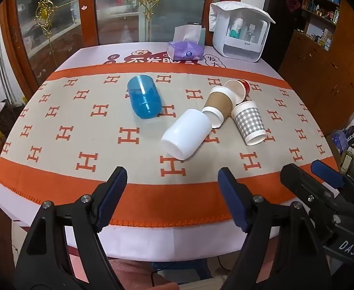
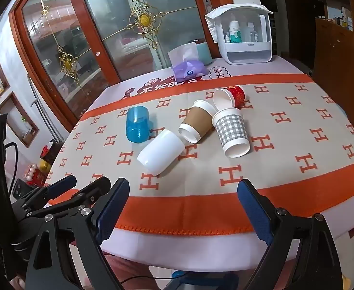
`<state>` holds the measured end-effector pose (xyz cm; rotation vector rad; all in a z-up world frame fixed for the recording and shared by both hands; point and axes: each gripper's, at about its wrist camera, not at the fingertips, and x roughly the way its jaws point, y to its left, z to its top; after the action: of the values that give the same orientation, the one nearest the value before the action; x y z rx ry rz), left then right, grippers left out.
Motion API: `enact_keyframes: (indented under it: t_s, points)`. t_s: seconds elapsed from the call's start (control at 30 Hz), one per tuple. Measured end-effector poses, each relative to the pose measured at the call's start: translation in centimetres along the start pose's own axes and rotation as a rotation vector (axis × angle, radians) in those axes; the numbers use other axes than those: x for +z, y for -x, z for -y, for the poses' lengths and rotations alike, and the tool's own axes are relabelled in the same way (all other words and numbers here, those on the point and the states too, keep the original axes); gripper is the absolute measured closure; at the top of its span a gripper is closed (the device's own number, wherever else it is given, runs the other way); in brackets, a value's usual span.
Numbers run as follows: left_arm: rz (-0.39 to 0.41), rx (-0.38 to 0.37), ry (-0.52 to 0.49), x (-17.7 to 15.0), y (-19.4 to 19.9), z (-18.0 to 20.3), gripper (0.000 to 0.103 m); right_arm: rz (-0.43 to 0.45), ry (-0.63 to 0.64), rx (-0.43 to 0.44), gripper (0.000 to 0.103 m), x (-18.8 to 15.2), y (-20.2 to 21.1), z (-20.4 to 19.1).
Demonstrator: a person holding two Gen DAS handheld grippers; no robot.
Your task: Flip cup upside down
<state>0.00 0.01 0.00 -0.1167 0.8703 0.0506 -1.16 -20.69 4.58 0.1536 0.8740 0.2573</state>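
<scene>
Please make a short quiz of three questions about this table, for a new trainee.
1. How many cups lie on the cloth?
2. True or false: the blue cup stands upright.
3. Which cup touches the brown cup: A. blue cup, B. checked cup, C. none?

Key:
1. Five, counting the white cup and the red cup.
2. False; it lies on its side.
3. B.

Both the left gripper and the right gripper are open.

Five cups lie tipped mid-tabletop (image 2: 297,193): blue cup (image 2: 137,126), white cup (image 2: 161,151), brown cup (image 2: 197,123), plaid cup (image 2: 232,133), red cup (image 2: 229,96). Right gripper (image 2: 184,198) spread wide at near edge.
</scene>
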Motion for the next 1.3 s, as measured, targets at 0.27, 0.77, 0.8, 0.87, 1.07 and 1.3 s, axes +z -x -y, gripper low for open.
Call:
enact_keyframes:
  t_s: [0.27, 0.77, 0.8, 0.87, 1.07, 1.3]
  points:
    - [-0.009, -0.005, 0.003, -0.1, 0.0, -0.7, 0.028, -0.007, -0.005, -0.006, 0.011, 0.0, -0.3, 0.3]
    - [-0.008, 0.013, -0.001, -0.6, 0.1, 0.3, 0.030, -0.022, -0.006, -0.013, 0.011, -0.1, 0.1, 0.2]
    - [-0.011, 0.015, -0.001, -0.6, 0.1, 0.4, 0.030, -0.022, -0.006, -0.014, 0.011, -0.1, 0.0, 0.2]
    - [-0.017, 0.017, -0.001, -0.6, 0.0, 0.4, 0.030, -0.016, -0.011, -0.010, 0.011, -0.1, 0.4, 0.5]
    - [-0.033, 0.026, 0.002, -0.6, -0.3, 0.5, 0.030, -0.016, -0.010, -0.011, 0.011, -0.2, 0.3, 0.5]
    - [-0.038, 0.030, 0.003, -0.8, -0.5, 0.4, 0.030, -0.016, -0.011, -0.009, 0.011, -0.2, 0.4, 0.6]
